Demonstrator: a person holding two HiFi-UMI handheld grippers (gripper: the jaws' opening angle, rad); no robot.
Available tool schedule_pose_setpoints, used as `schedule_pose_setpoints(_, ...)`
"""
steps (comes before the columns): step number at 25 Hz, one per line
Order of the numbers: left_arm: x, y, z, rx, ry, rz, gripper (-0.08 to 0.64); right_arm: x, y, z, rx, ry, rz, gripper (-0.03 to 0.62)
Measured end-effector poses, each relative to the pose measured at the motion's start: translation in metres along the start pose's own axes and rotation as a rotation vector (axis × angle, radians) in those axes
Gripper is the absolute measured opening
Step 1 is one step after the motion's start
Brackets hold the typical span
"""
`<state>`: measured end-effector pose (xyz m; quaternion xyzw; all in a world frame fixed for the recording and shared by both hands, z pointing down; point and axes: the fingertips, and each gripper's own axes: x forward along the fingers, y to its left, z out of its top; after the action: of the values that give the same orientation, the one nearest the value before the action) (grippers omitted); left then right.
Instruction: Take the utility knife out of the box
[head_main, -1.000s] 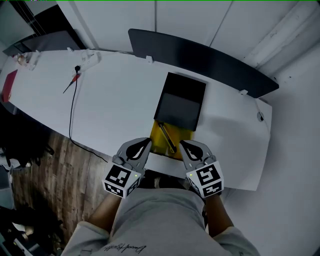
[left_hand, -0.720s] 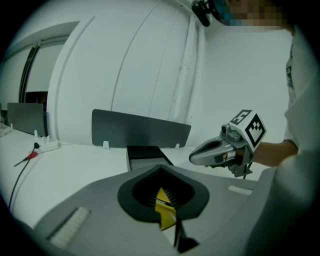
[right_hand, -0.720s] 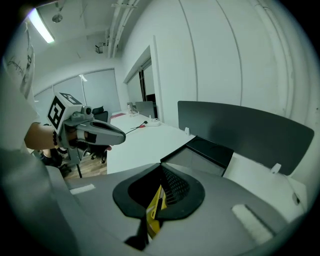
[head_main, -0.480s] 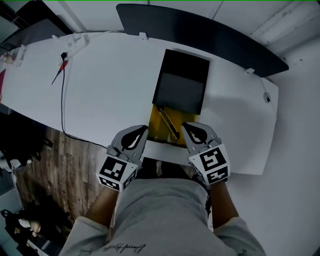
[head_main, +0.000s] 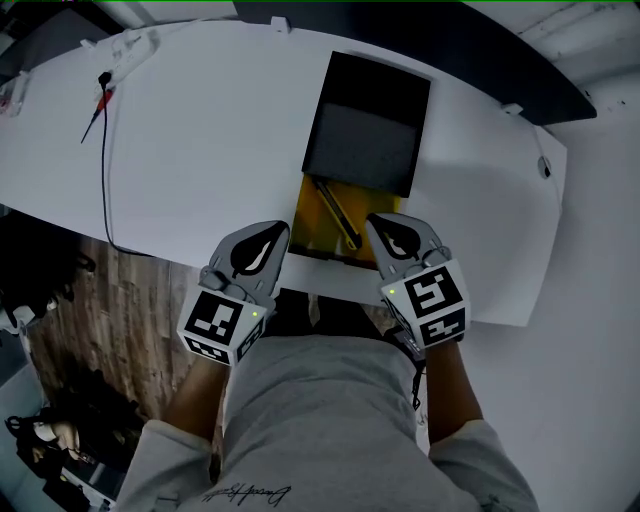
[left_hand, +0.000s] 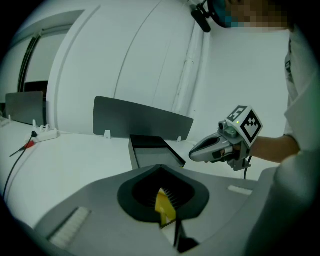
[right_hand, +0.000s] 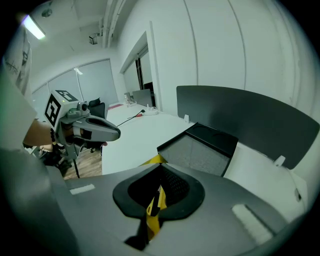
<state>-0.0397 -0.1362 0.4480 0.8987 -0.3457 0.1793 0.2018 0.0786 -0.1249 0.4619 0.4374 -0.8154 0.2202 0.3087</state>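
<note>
Utility knife lies diagonally in yellow tray, which sticks out of black box sleeve at the white table near edge. Left gripper and right gripper flank the tray, both jaws pressed together, empty. Shirt script illegible.

White, grey and black all round, with one patch of yellow.

The table is plain white. The box on it is black with a matt dark-grey face, and its inner tray is bright yellow. The utility knife lying there looks dark and olive-tinged. The left gripper and right gripper are light grey with black teardrop insets, and their cubes are white, printed with black square markers. A black cable lies by a red-handled tool. The divider is charcoal, the floor is brown wood-grain, and the person's shirt is pale grey.
</note>
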Motion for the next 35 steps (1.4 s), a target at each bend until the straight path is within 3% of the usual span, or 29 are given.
schedule_pose_setpoints(19, 0.011, 0.021, -0.021, -0.032, 0.024, -0.016, 0.002, 0.047, 0.002, -0.029, -0.022, 0.136, 0.005, 0.016)
schedule_pose_setpoints(35, 0.011, 0.036, -0.037, -0.061, 0.046, -0.023, 0.002, 0.094, 0.008, -0.062, -0.065, 0.307, 0.027, 0.111)
